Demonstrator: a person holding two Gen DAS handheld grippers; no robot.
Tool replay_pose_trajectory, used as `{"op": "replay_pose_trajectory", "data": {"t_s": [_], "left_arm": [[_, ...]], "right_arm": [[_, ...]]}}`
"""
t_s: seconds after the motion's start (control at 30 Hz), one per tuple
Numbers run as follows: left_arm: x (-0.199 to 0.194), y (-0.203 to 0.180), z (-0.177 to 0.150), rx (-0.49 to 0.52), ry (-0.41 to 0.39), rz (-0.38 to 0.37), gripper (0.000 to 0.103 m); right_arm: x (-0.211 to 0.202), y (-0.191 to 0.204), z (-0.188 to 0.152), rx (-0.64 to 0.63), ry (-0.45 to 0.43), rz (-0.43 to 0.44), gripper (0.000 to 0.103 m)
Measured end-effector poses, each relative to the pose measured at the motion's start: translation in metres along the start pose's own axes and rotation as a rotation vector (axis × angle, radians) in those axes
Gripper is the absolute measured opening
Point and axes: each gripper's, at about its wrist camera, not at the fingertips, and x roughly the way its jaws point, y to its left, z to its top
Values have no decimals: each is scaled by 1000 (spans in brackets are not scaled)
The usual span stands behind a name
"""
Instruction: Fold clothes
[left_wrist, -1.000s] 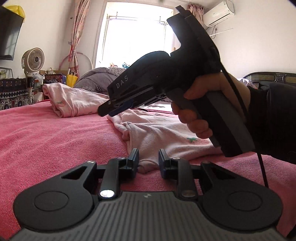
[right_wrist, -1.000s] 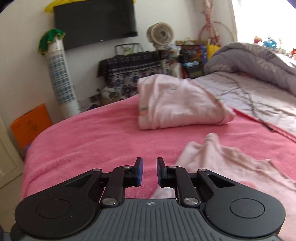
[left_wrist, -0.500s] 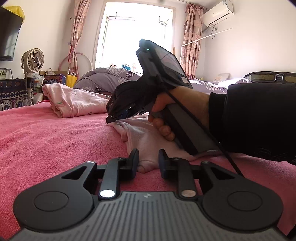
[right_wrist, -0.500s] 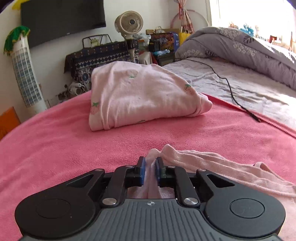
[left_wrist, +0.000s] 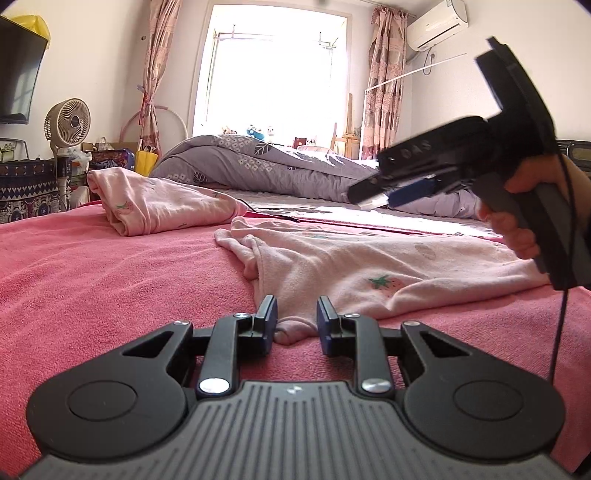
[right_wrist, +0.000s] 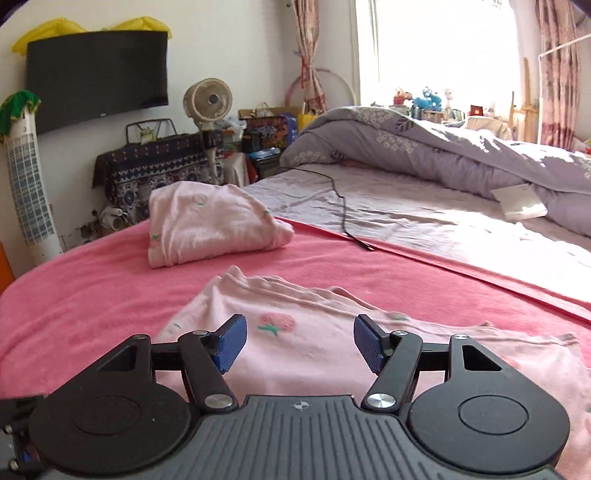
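between left gripper (left_wrist: 296, 320) jaws: pink garment (left_wrist: 369, 273) corner.

The only readable text is "DAS", in pale raised letters on the dark side of the right gripper (left_wrist: 384, 197) body, seen from the left wrist view (slightly blurred). No other label or number can be read.

Bare pink blanket (right_wrist: 92, 295) left of garment (right_wrist: 314, 332); folded bundle (right_wrist: 210, 225) beyond.

Sunlit window (left_wrist: 273, 74) w/ curtains (left_wrist: 384, 74); white walls (right_wrist: 236, 44); fan (right_wrist: 208, 99); wall TV (right_wrist: 96, 75).
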Motion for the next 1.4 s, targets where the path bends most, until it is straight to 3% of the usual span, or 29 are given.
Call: {"op": "replay_pose_trajectory", "data": {"t_s": [0.07, 0.17, 0.27, 0.4, 0.47, 0.57, 0.6, 0.7, 0.77, 0.87, 0.97, 1.07, 1.13, 1.23, 1.3, 1.33, 1.4], "left_arm": [[0, -1, 0, 5, 0, 4, 31], [1, -2, 0, 14, -1, 7, 32], [2, -3, 0, 24, -4, 13, 32], [-2, -3, 3, 24, 2, 22, 34], [-8, -3, 13, -4, 32, 61, 49], [-19, -6, 31, -62, -2, 57, 49], [-20, -11, 40, -59, -22, 45, 50], [-5, -32, 57, 23, -22, 70, 67], [13, -43, 58, 80, 33, 114, 70], [46, -47, 41, 164, 191, 216, 73], [35, -34, 32, 129, 193, 177, 74], [23, -25, 35, 120, 196, 196, 81], [16, -24, 40, 118, 194, 221, 82], [12, -32, 48, 119, 157, 312, 81], [12, -36, 55, 112, 136, 324, 81], [14, -37, 56, 110, 130, 312, 81], [19, -41, 53, 122, 146, 304, 81]], "right_arm": [[-9, -11, -19, -15, 19, -58, 72], [-1, -23, -55, -55, 137, -168, 73], [-24, -36, -72, -5, 85, -128, 74], [-61, -45, -82, 0, -6, -149, 76], [-78, -53, -86, 9, -43, -190, 81], [-91, -73, -93, 62, -58, -233, 83], [-92, -81, -97, 88, -52, -245, 83], [-86, -102, -111, 152, 3, -294, 83], [-86, -105, -119, 152, 8, -281, 84], [-93, -104, -128, 107, 14, -286, 89], [-107, -118, -139, 140, 21, -270, 93], [-129, -137, -149, 224, -3, -246, 91], [-141, -143, -146, 236, -56, -251, 91], [-143, -156, -133, 299, -132, -194, 91], [-130, -162, -125, 334, -131, -179, 91], [-120, -164, -122, 361, -113, -173, 89], [-104, -164, -123, 399, -67, -135, 71]]}}
